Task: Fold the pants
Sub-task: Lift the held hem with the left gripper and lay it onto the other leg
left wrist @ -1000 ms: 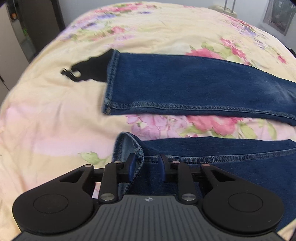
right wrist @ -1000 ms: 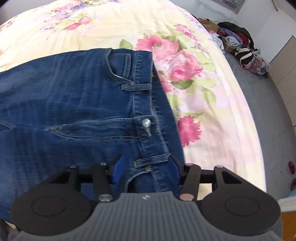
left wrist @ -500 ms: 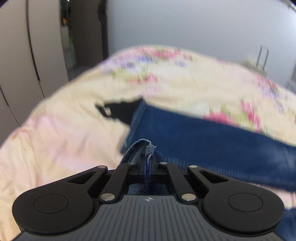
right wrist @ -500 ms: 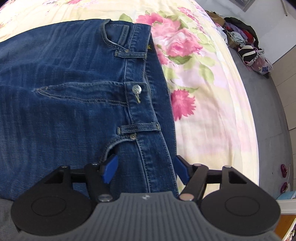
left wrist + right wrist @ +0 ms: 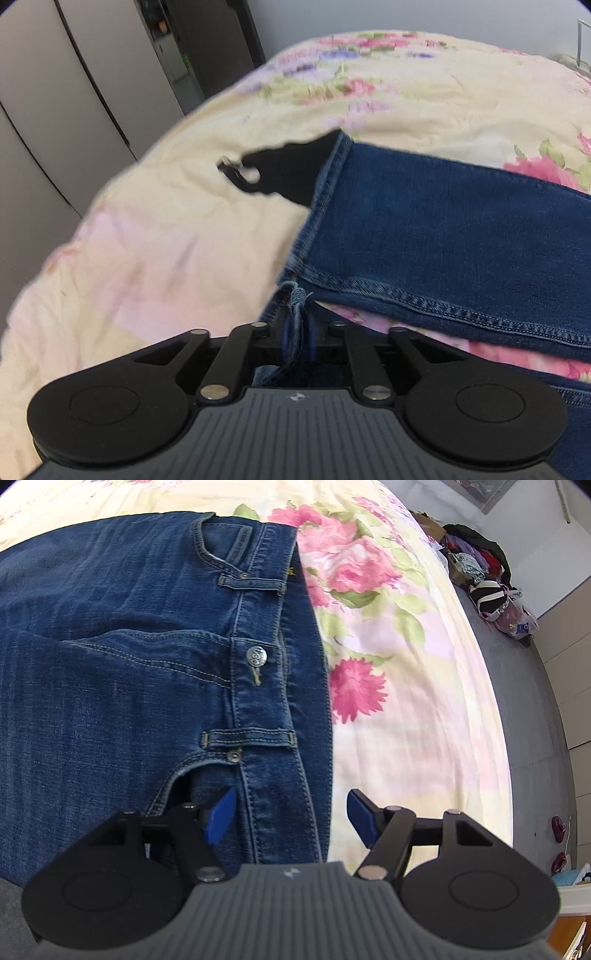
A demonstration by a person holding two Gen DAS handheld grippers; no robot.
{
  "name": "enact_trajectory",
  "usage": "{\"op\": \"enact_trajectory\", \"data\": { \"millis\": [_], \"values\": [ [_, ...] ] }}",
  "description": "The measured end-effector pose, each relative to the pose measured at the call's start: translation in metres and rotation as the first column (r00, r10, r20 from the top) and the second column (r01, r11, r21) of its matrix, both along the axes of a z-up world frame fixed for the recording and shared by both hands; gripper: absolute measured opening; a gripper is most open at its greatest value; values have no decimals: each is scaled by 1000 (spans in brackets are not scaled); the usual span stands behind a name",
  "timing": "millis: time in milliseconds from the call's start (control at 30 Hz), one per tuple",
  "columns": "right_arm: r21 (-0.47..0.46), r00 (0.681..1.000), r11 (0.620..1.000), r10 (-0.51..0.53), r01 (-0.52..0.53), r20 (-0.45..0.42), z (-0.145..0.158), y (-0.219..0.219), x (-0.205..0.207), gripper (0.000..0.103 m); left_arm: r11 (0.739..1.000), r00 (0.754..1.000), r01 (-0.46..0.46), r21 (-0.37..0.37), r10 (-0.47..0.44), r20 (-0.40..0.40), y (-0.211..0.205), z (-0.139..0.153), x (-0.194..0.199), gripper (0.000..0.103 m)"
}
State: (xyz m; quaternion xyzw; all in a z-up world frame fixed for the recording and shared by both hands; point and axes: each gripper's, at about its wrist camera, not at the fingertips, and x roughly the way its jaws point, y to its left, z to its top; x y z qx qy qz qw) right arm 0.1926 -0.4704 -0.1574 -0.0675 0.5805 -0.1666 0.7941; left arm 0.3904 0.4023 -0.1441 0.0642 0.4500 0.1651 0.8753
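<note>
Dark blue jeans [image 5: 129, 664] lie flat on a floral bedspread [image 5: 406, 701]. My right gripper [image 5: 291, 819] stands open just above the near waistband [image 5: 273, 775] beside the front pocket, its blue pads astride the band without pressing it. In the left wrist view the far leg [image 5: 443, 229] lies across the bed. The near leg's hem [image 5: 295, 299] stands bunched between the pads of my left gripper [image 5: 297, 339], right at the far leg's hem corner. Those jaws are opening, and a thin gap shows beside the cloth.
A flat black object [image 5: 284, 173] sticks out from under the far leg's hem. Wardrobe doors [image 5: 55, 110] stand beyond the bed's left side. On the right, grey floor [image 5: 535, 738] runs along the bed edge, with a pile of clothes and bags [image 5: 476, 565] against the wall.
My left gripper closed on the near leg's hem, carried it up to the far leg's hem, and its jaws have parted slightly. My right gripper widened and sank toward the waistband.
</note>
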Motion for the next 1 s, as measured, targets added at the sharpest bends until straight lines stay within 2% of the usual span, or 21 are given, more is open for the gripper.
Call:
{"op": "enact_trajectory", "data": {
  "millis": [67, 133, 233, 300, 367, 433, 467, 533, 633, 700, 733, 800, 867, 900, 933, 1000],
  "values": [
    [8, 1000, 1000, 16, -16, 17, 6, -1, -6, 60, 998, 998, 52, 29, -53, 38, -2, 23, -13, 28],
    [15, 998, 999, 40, -41, 46, 14, 0, -12, 60, 987, 987, 149, 64, -152, 53, -8, 46, -29, 30],
    [11, 991, 996, 86, -87, 101, 26, 3, -24, 60, 931, 942, 333, 150, -337, -2, -31, 72, -64, 29],
    [-5, 988, 995, 103, -103, 117, 30, 6, -32, 60, 860, 886, 464, 214, -454, -95, -50, 75, -94, 30],
    [-17, 983, 993, 114, -113, 143, 36, 8, -40, 60, 776, 816, 577, 253, -544, -194, -69, 64, -124, 36],
    [-41, 979, 998, 60, -53, 194, 42, 8, -46, 62, 695, 745, 666, 273, -601, -288, -85, 43, -150, 46],
    [-27, 976, 1000, 5, 1, 219, 46, 3, -49, 64, 657, 718, 695, 291, -614, -328, -93, 30, -160, 47],
    [30, 962, 997, -82, 77, 261, 49, -7, -52, 64, 595, 677, 735, 324, -625, -389, -106, 4, -175, 47],
    [84, 946, 984, -177, 160, 271, 45, -23, -52, 64, 509, 624, 781, 362, -632, -459, -118, -28, -190, 48],
    [174, 917, 955, -281, 239, 282, 44, -40, -56, 65, 476, 621, 784, 399, -622, -478, -124, -43, -192, 48],
    [255, 883, 917, -373, 306, 285, 44, -53, -60, 69, 471, 625, 780, 412, -618, -477, -126, -47, -191, 48],
    [427, 771, 795, -570, 430, 284, 42, -79, -72, 69, 483, 644, 764, 428, -603, -470, -130, -54, -189, 48],
    [530, 666, 691, -691, 492, 282, 42, -94, -83, 69, 493, 659, 751, 438, -596, -459, -132, -58, -189, 48],
    [549, 640, 671, -712, 499, 289, 43, -97, -86, 69, 485, 660, 750, 450, -593, -462, -133, -60, -191, 49],
    [538, 649, 691, -695, 483, 311, 46, -96, -86, 69, 462, 654, 755, 466, -591, -472, -136, -62, -193, 49],
    [432, 746, 818, -547, 381, 379, 55, -85, -83, 69, 396, 634, 767, 505, -590, -500, -141, -70, -200, 49]
  ]
}}
